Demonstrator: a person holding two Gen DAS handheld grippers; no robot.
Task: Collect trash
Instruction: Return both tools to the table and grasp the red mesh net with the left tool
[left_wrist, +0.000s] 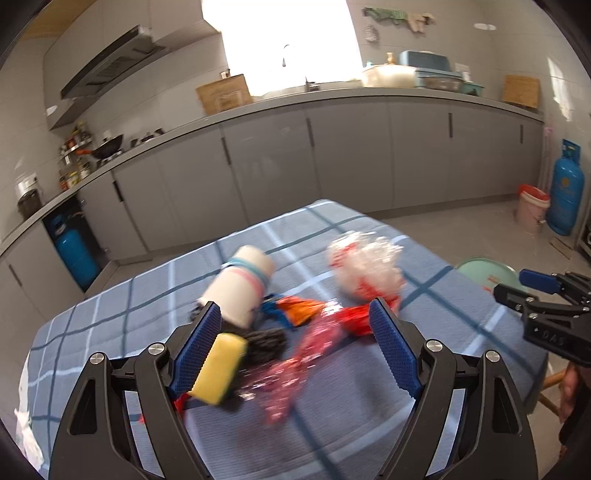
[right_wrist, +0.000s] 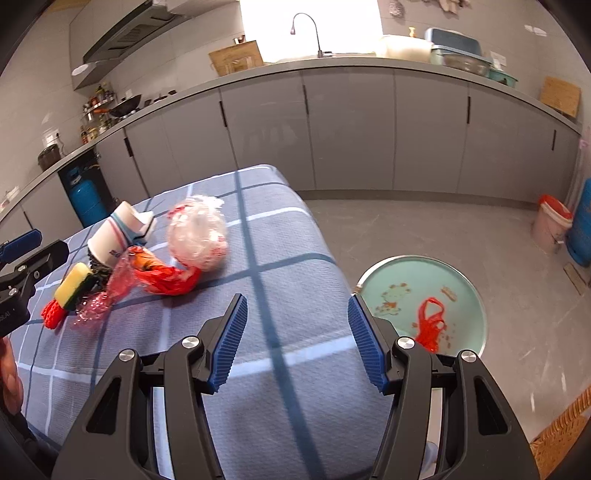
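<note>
A pile of trash lies on the blue checked tablecloth (left_wrist: 332, 424): a white paper cup (left_wrist: 242, 286) on its side, a crumpled clear plastic ball (left_wrist: 364, 267), red and pink wrappers (left_wrist: 314, 345), and a yellow sponge (left_wrist: 219, 367). My left gripper (left_wrist: 293, 325) is open just above and before the pile. My right gripper (right_wrist: 295, 317) is open and empty over the table's right edge, apart from the plastic ball (right_wrist: 197, 236) and the cup (right_wrist: 118, 232). A pale green basin (right_wrist: 461, 284) on the floor holds a red net bag (right_wrist: 430, 325).
Grey kitchen cabinets (right_wrist: 351, 129) run along the back. A blue gas cylinder (left_wrist: 565, 184) and a pink bucket (left_wrist: 532, 206) stand at the far right. A woven basket edge (right_wrist: 561, 439) shows at the lower right.
</note>
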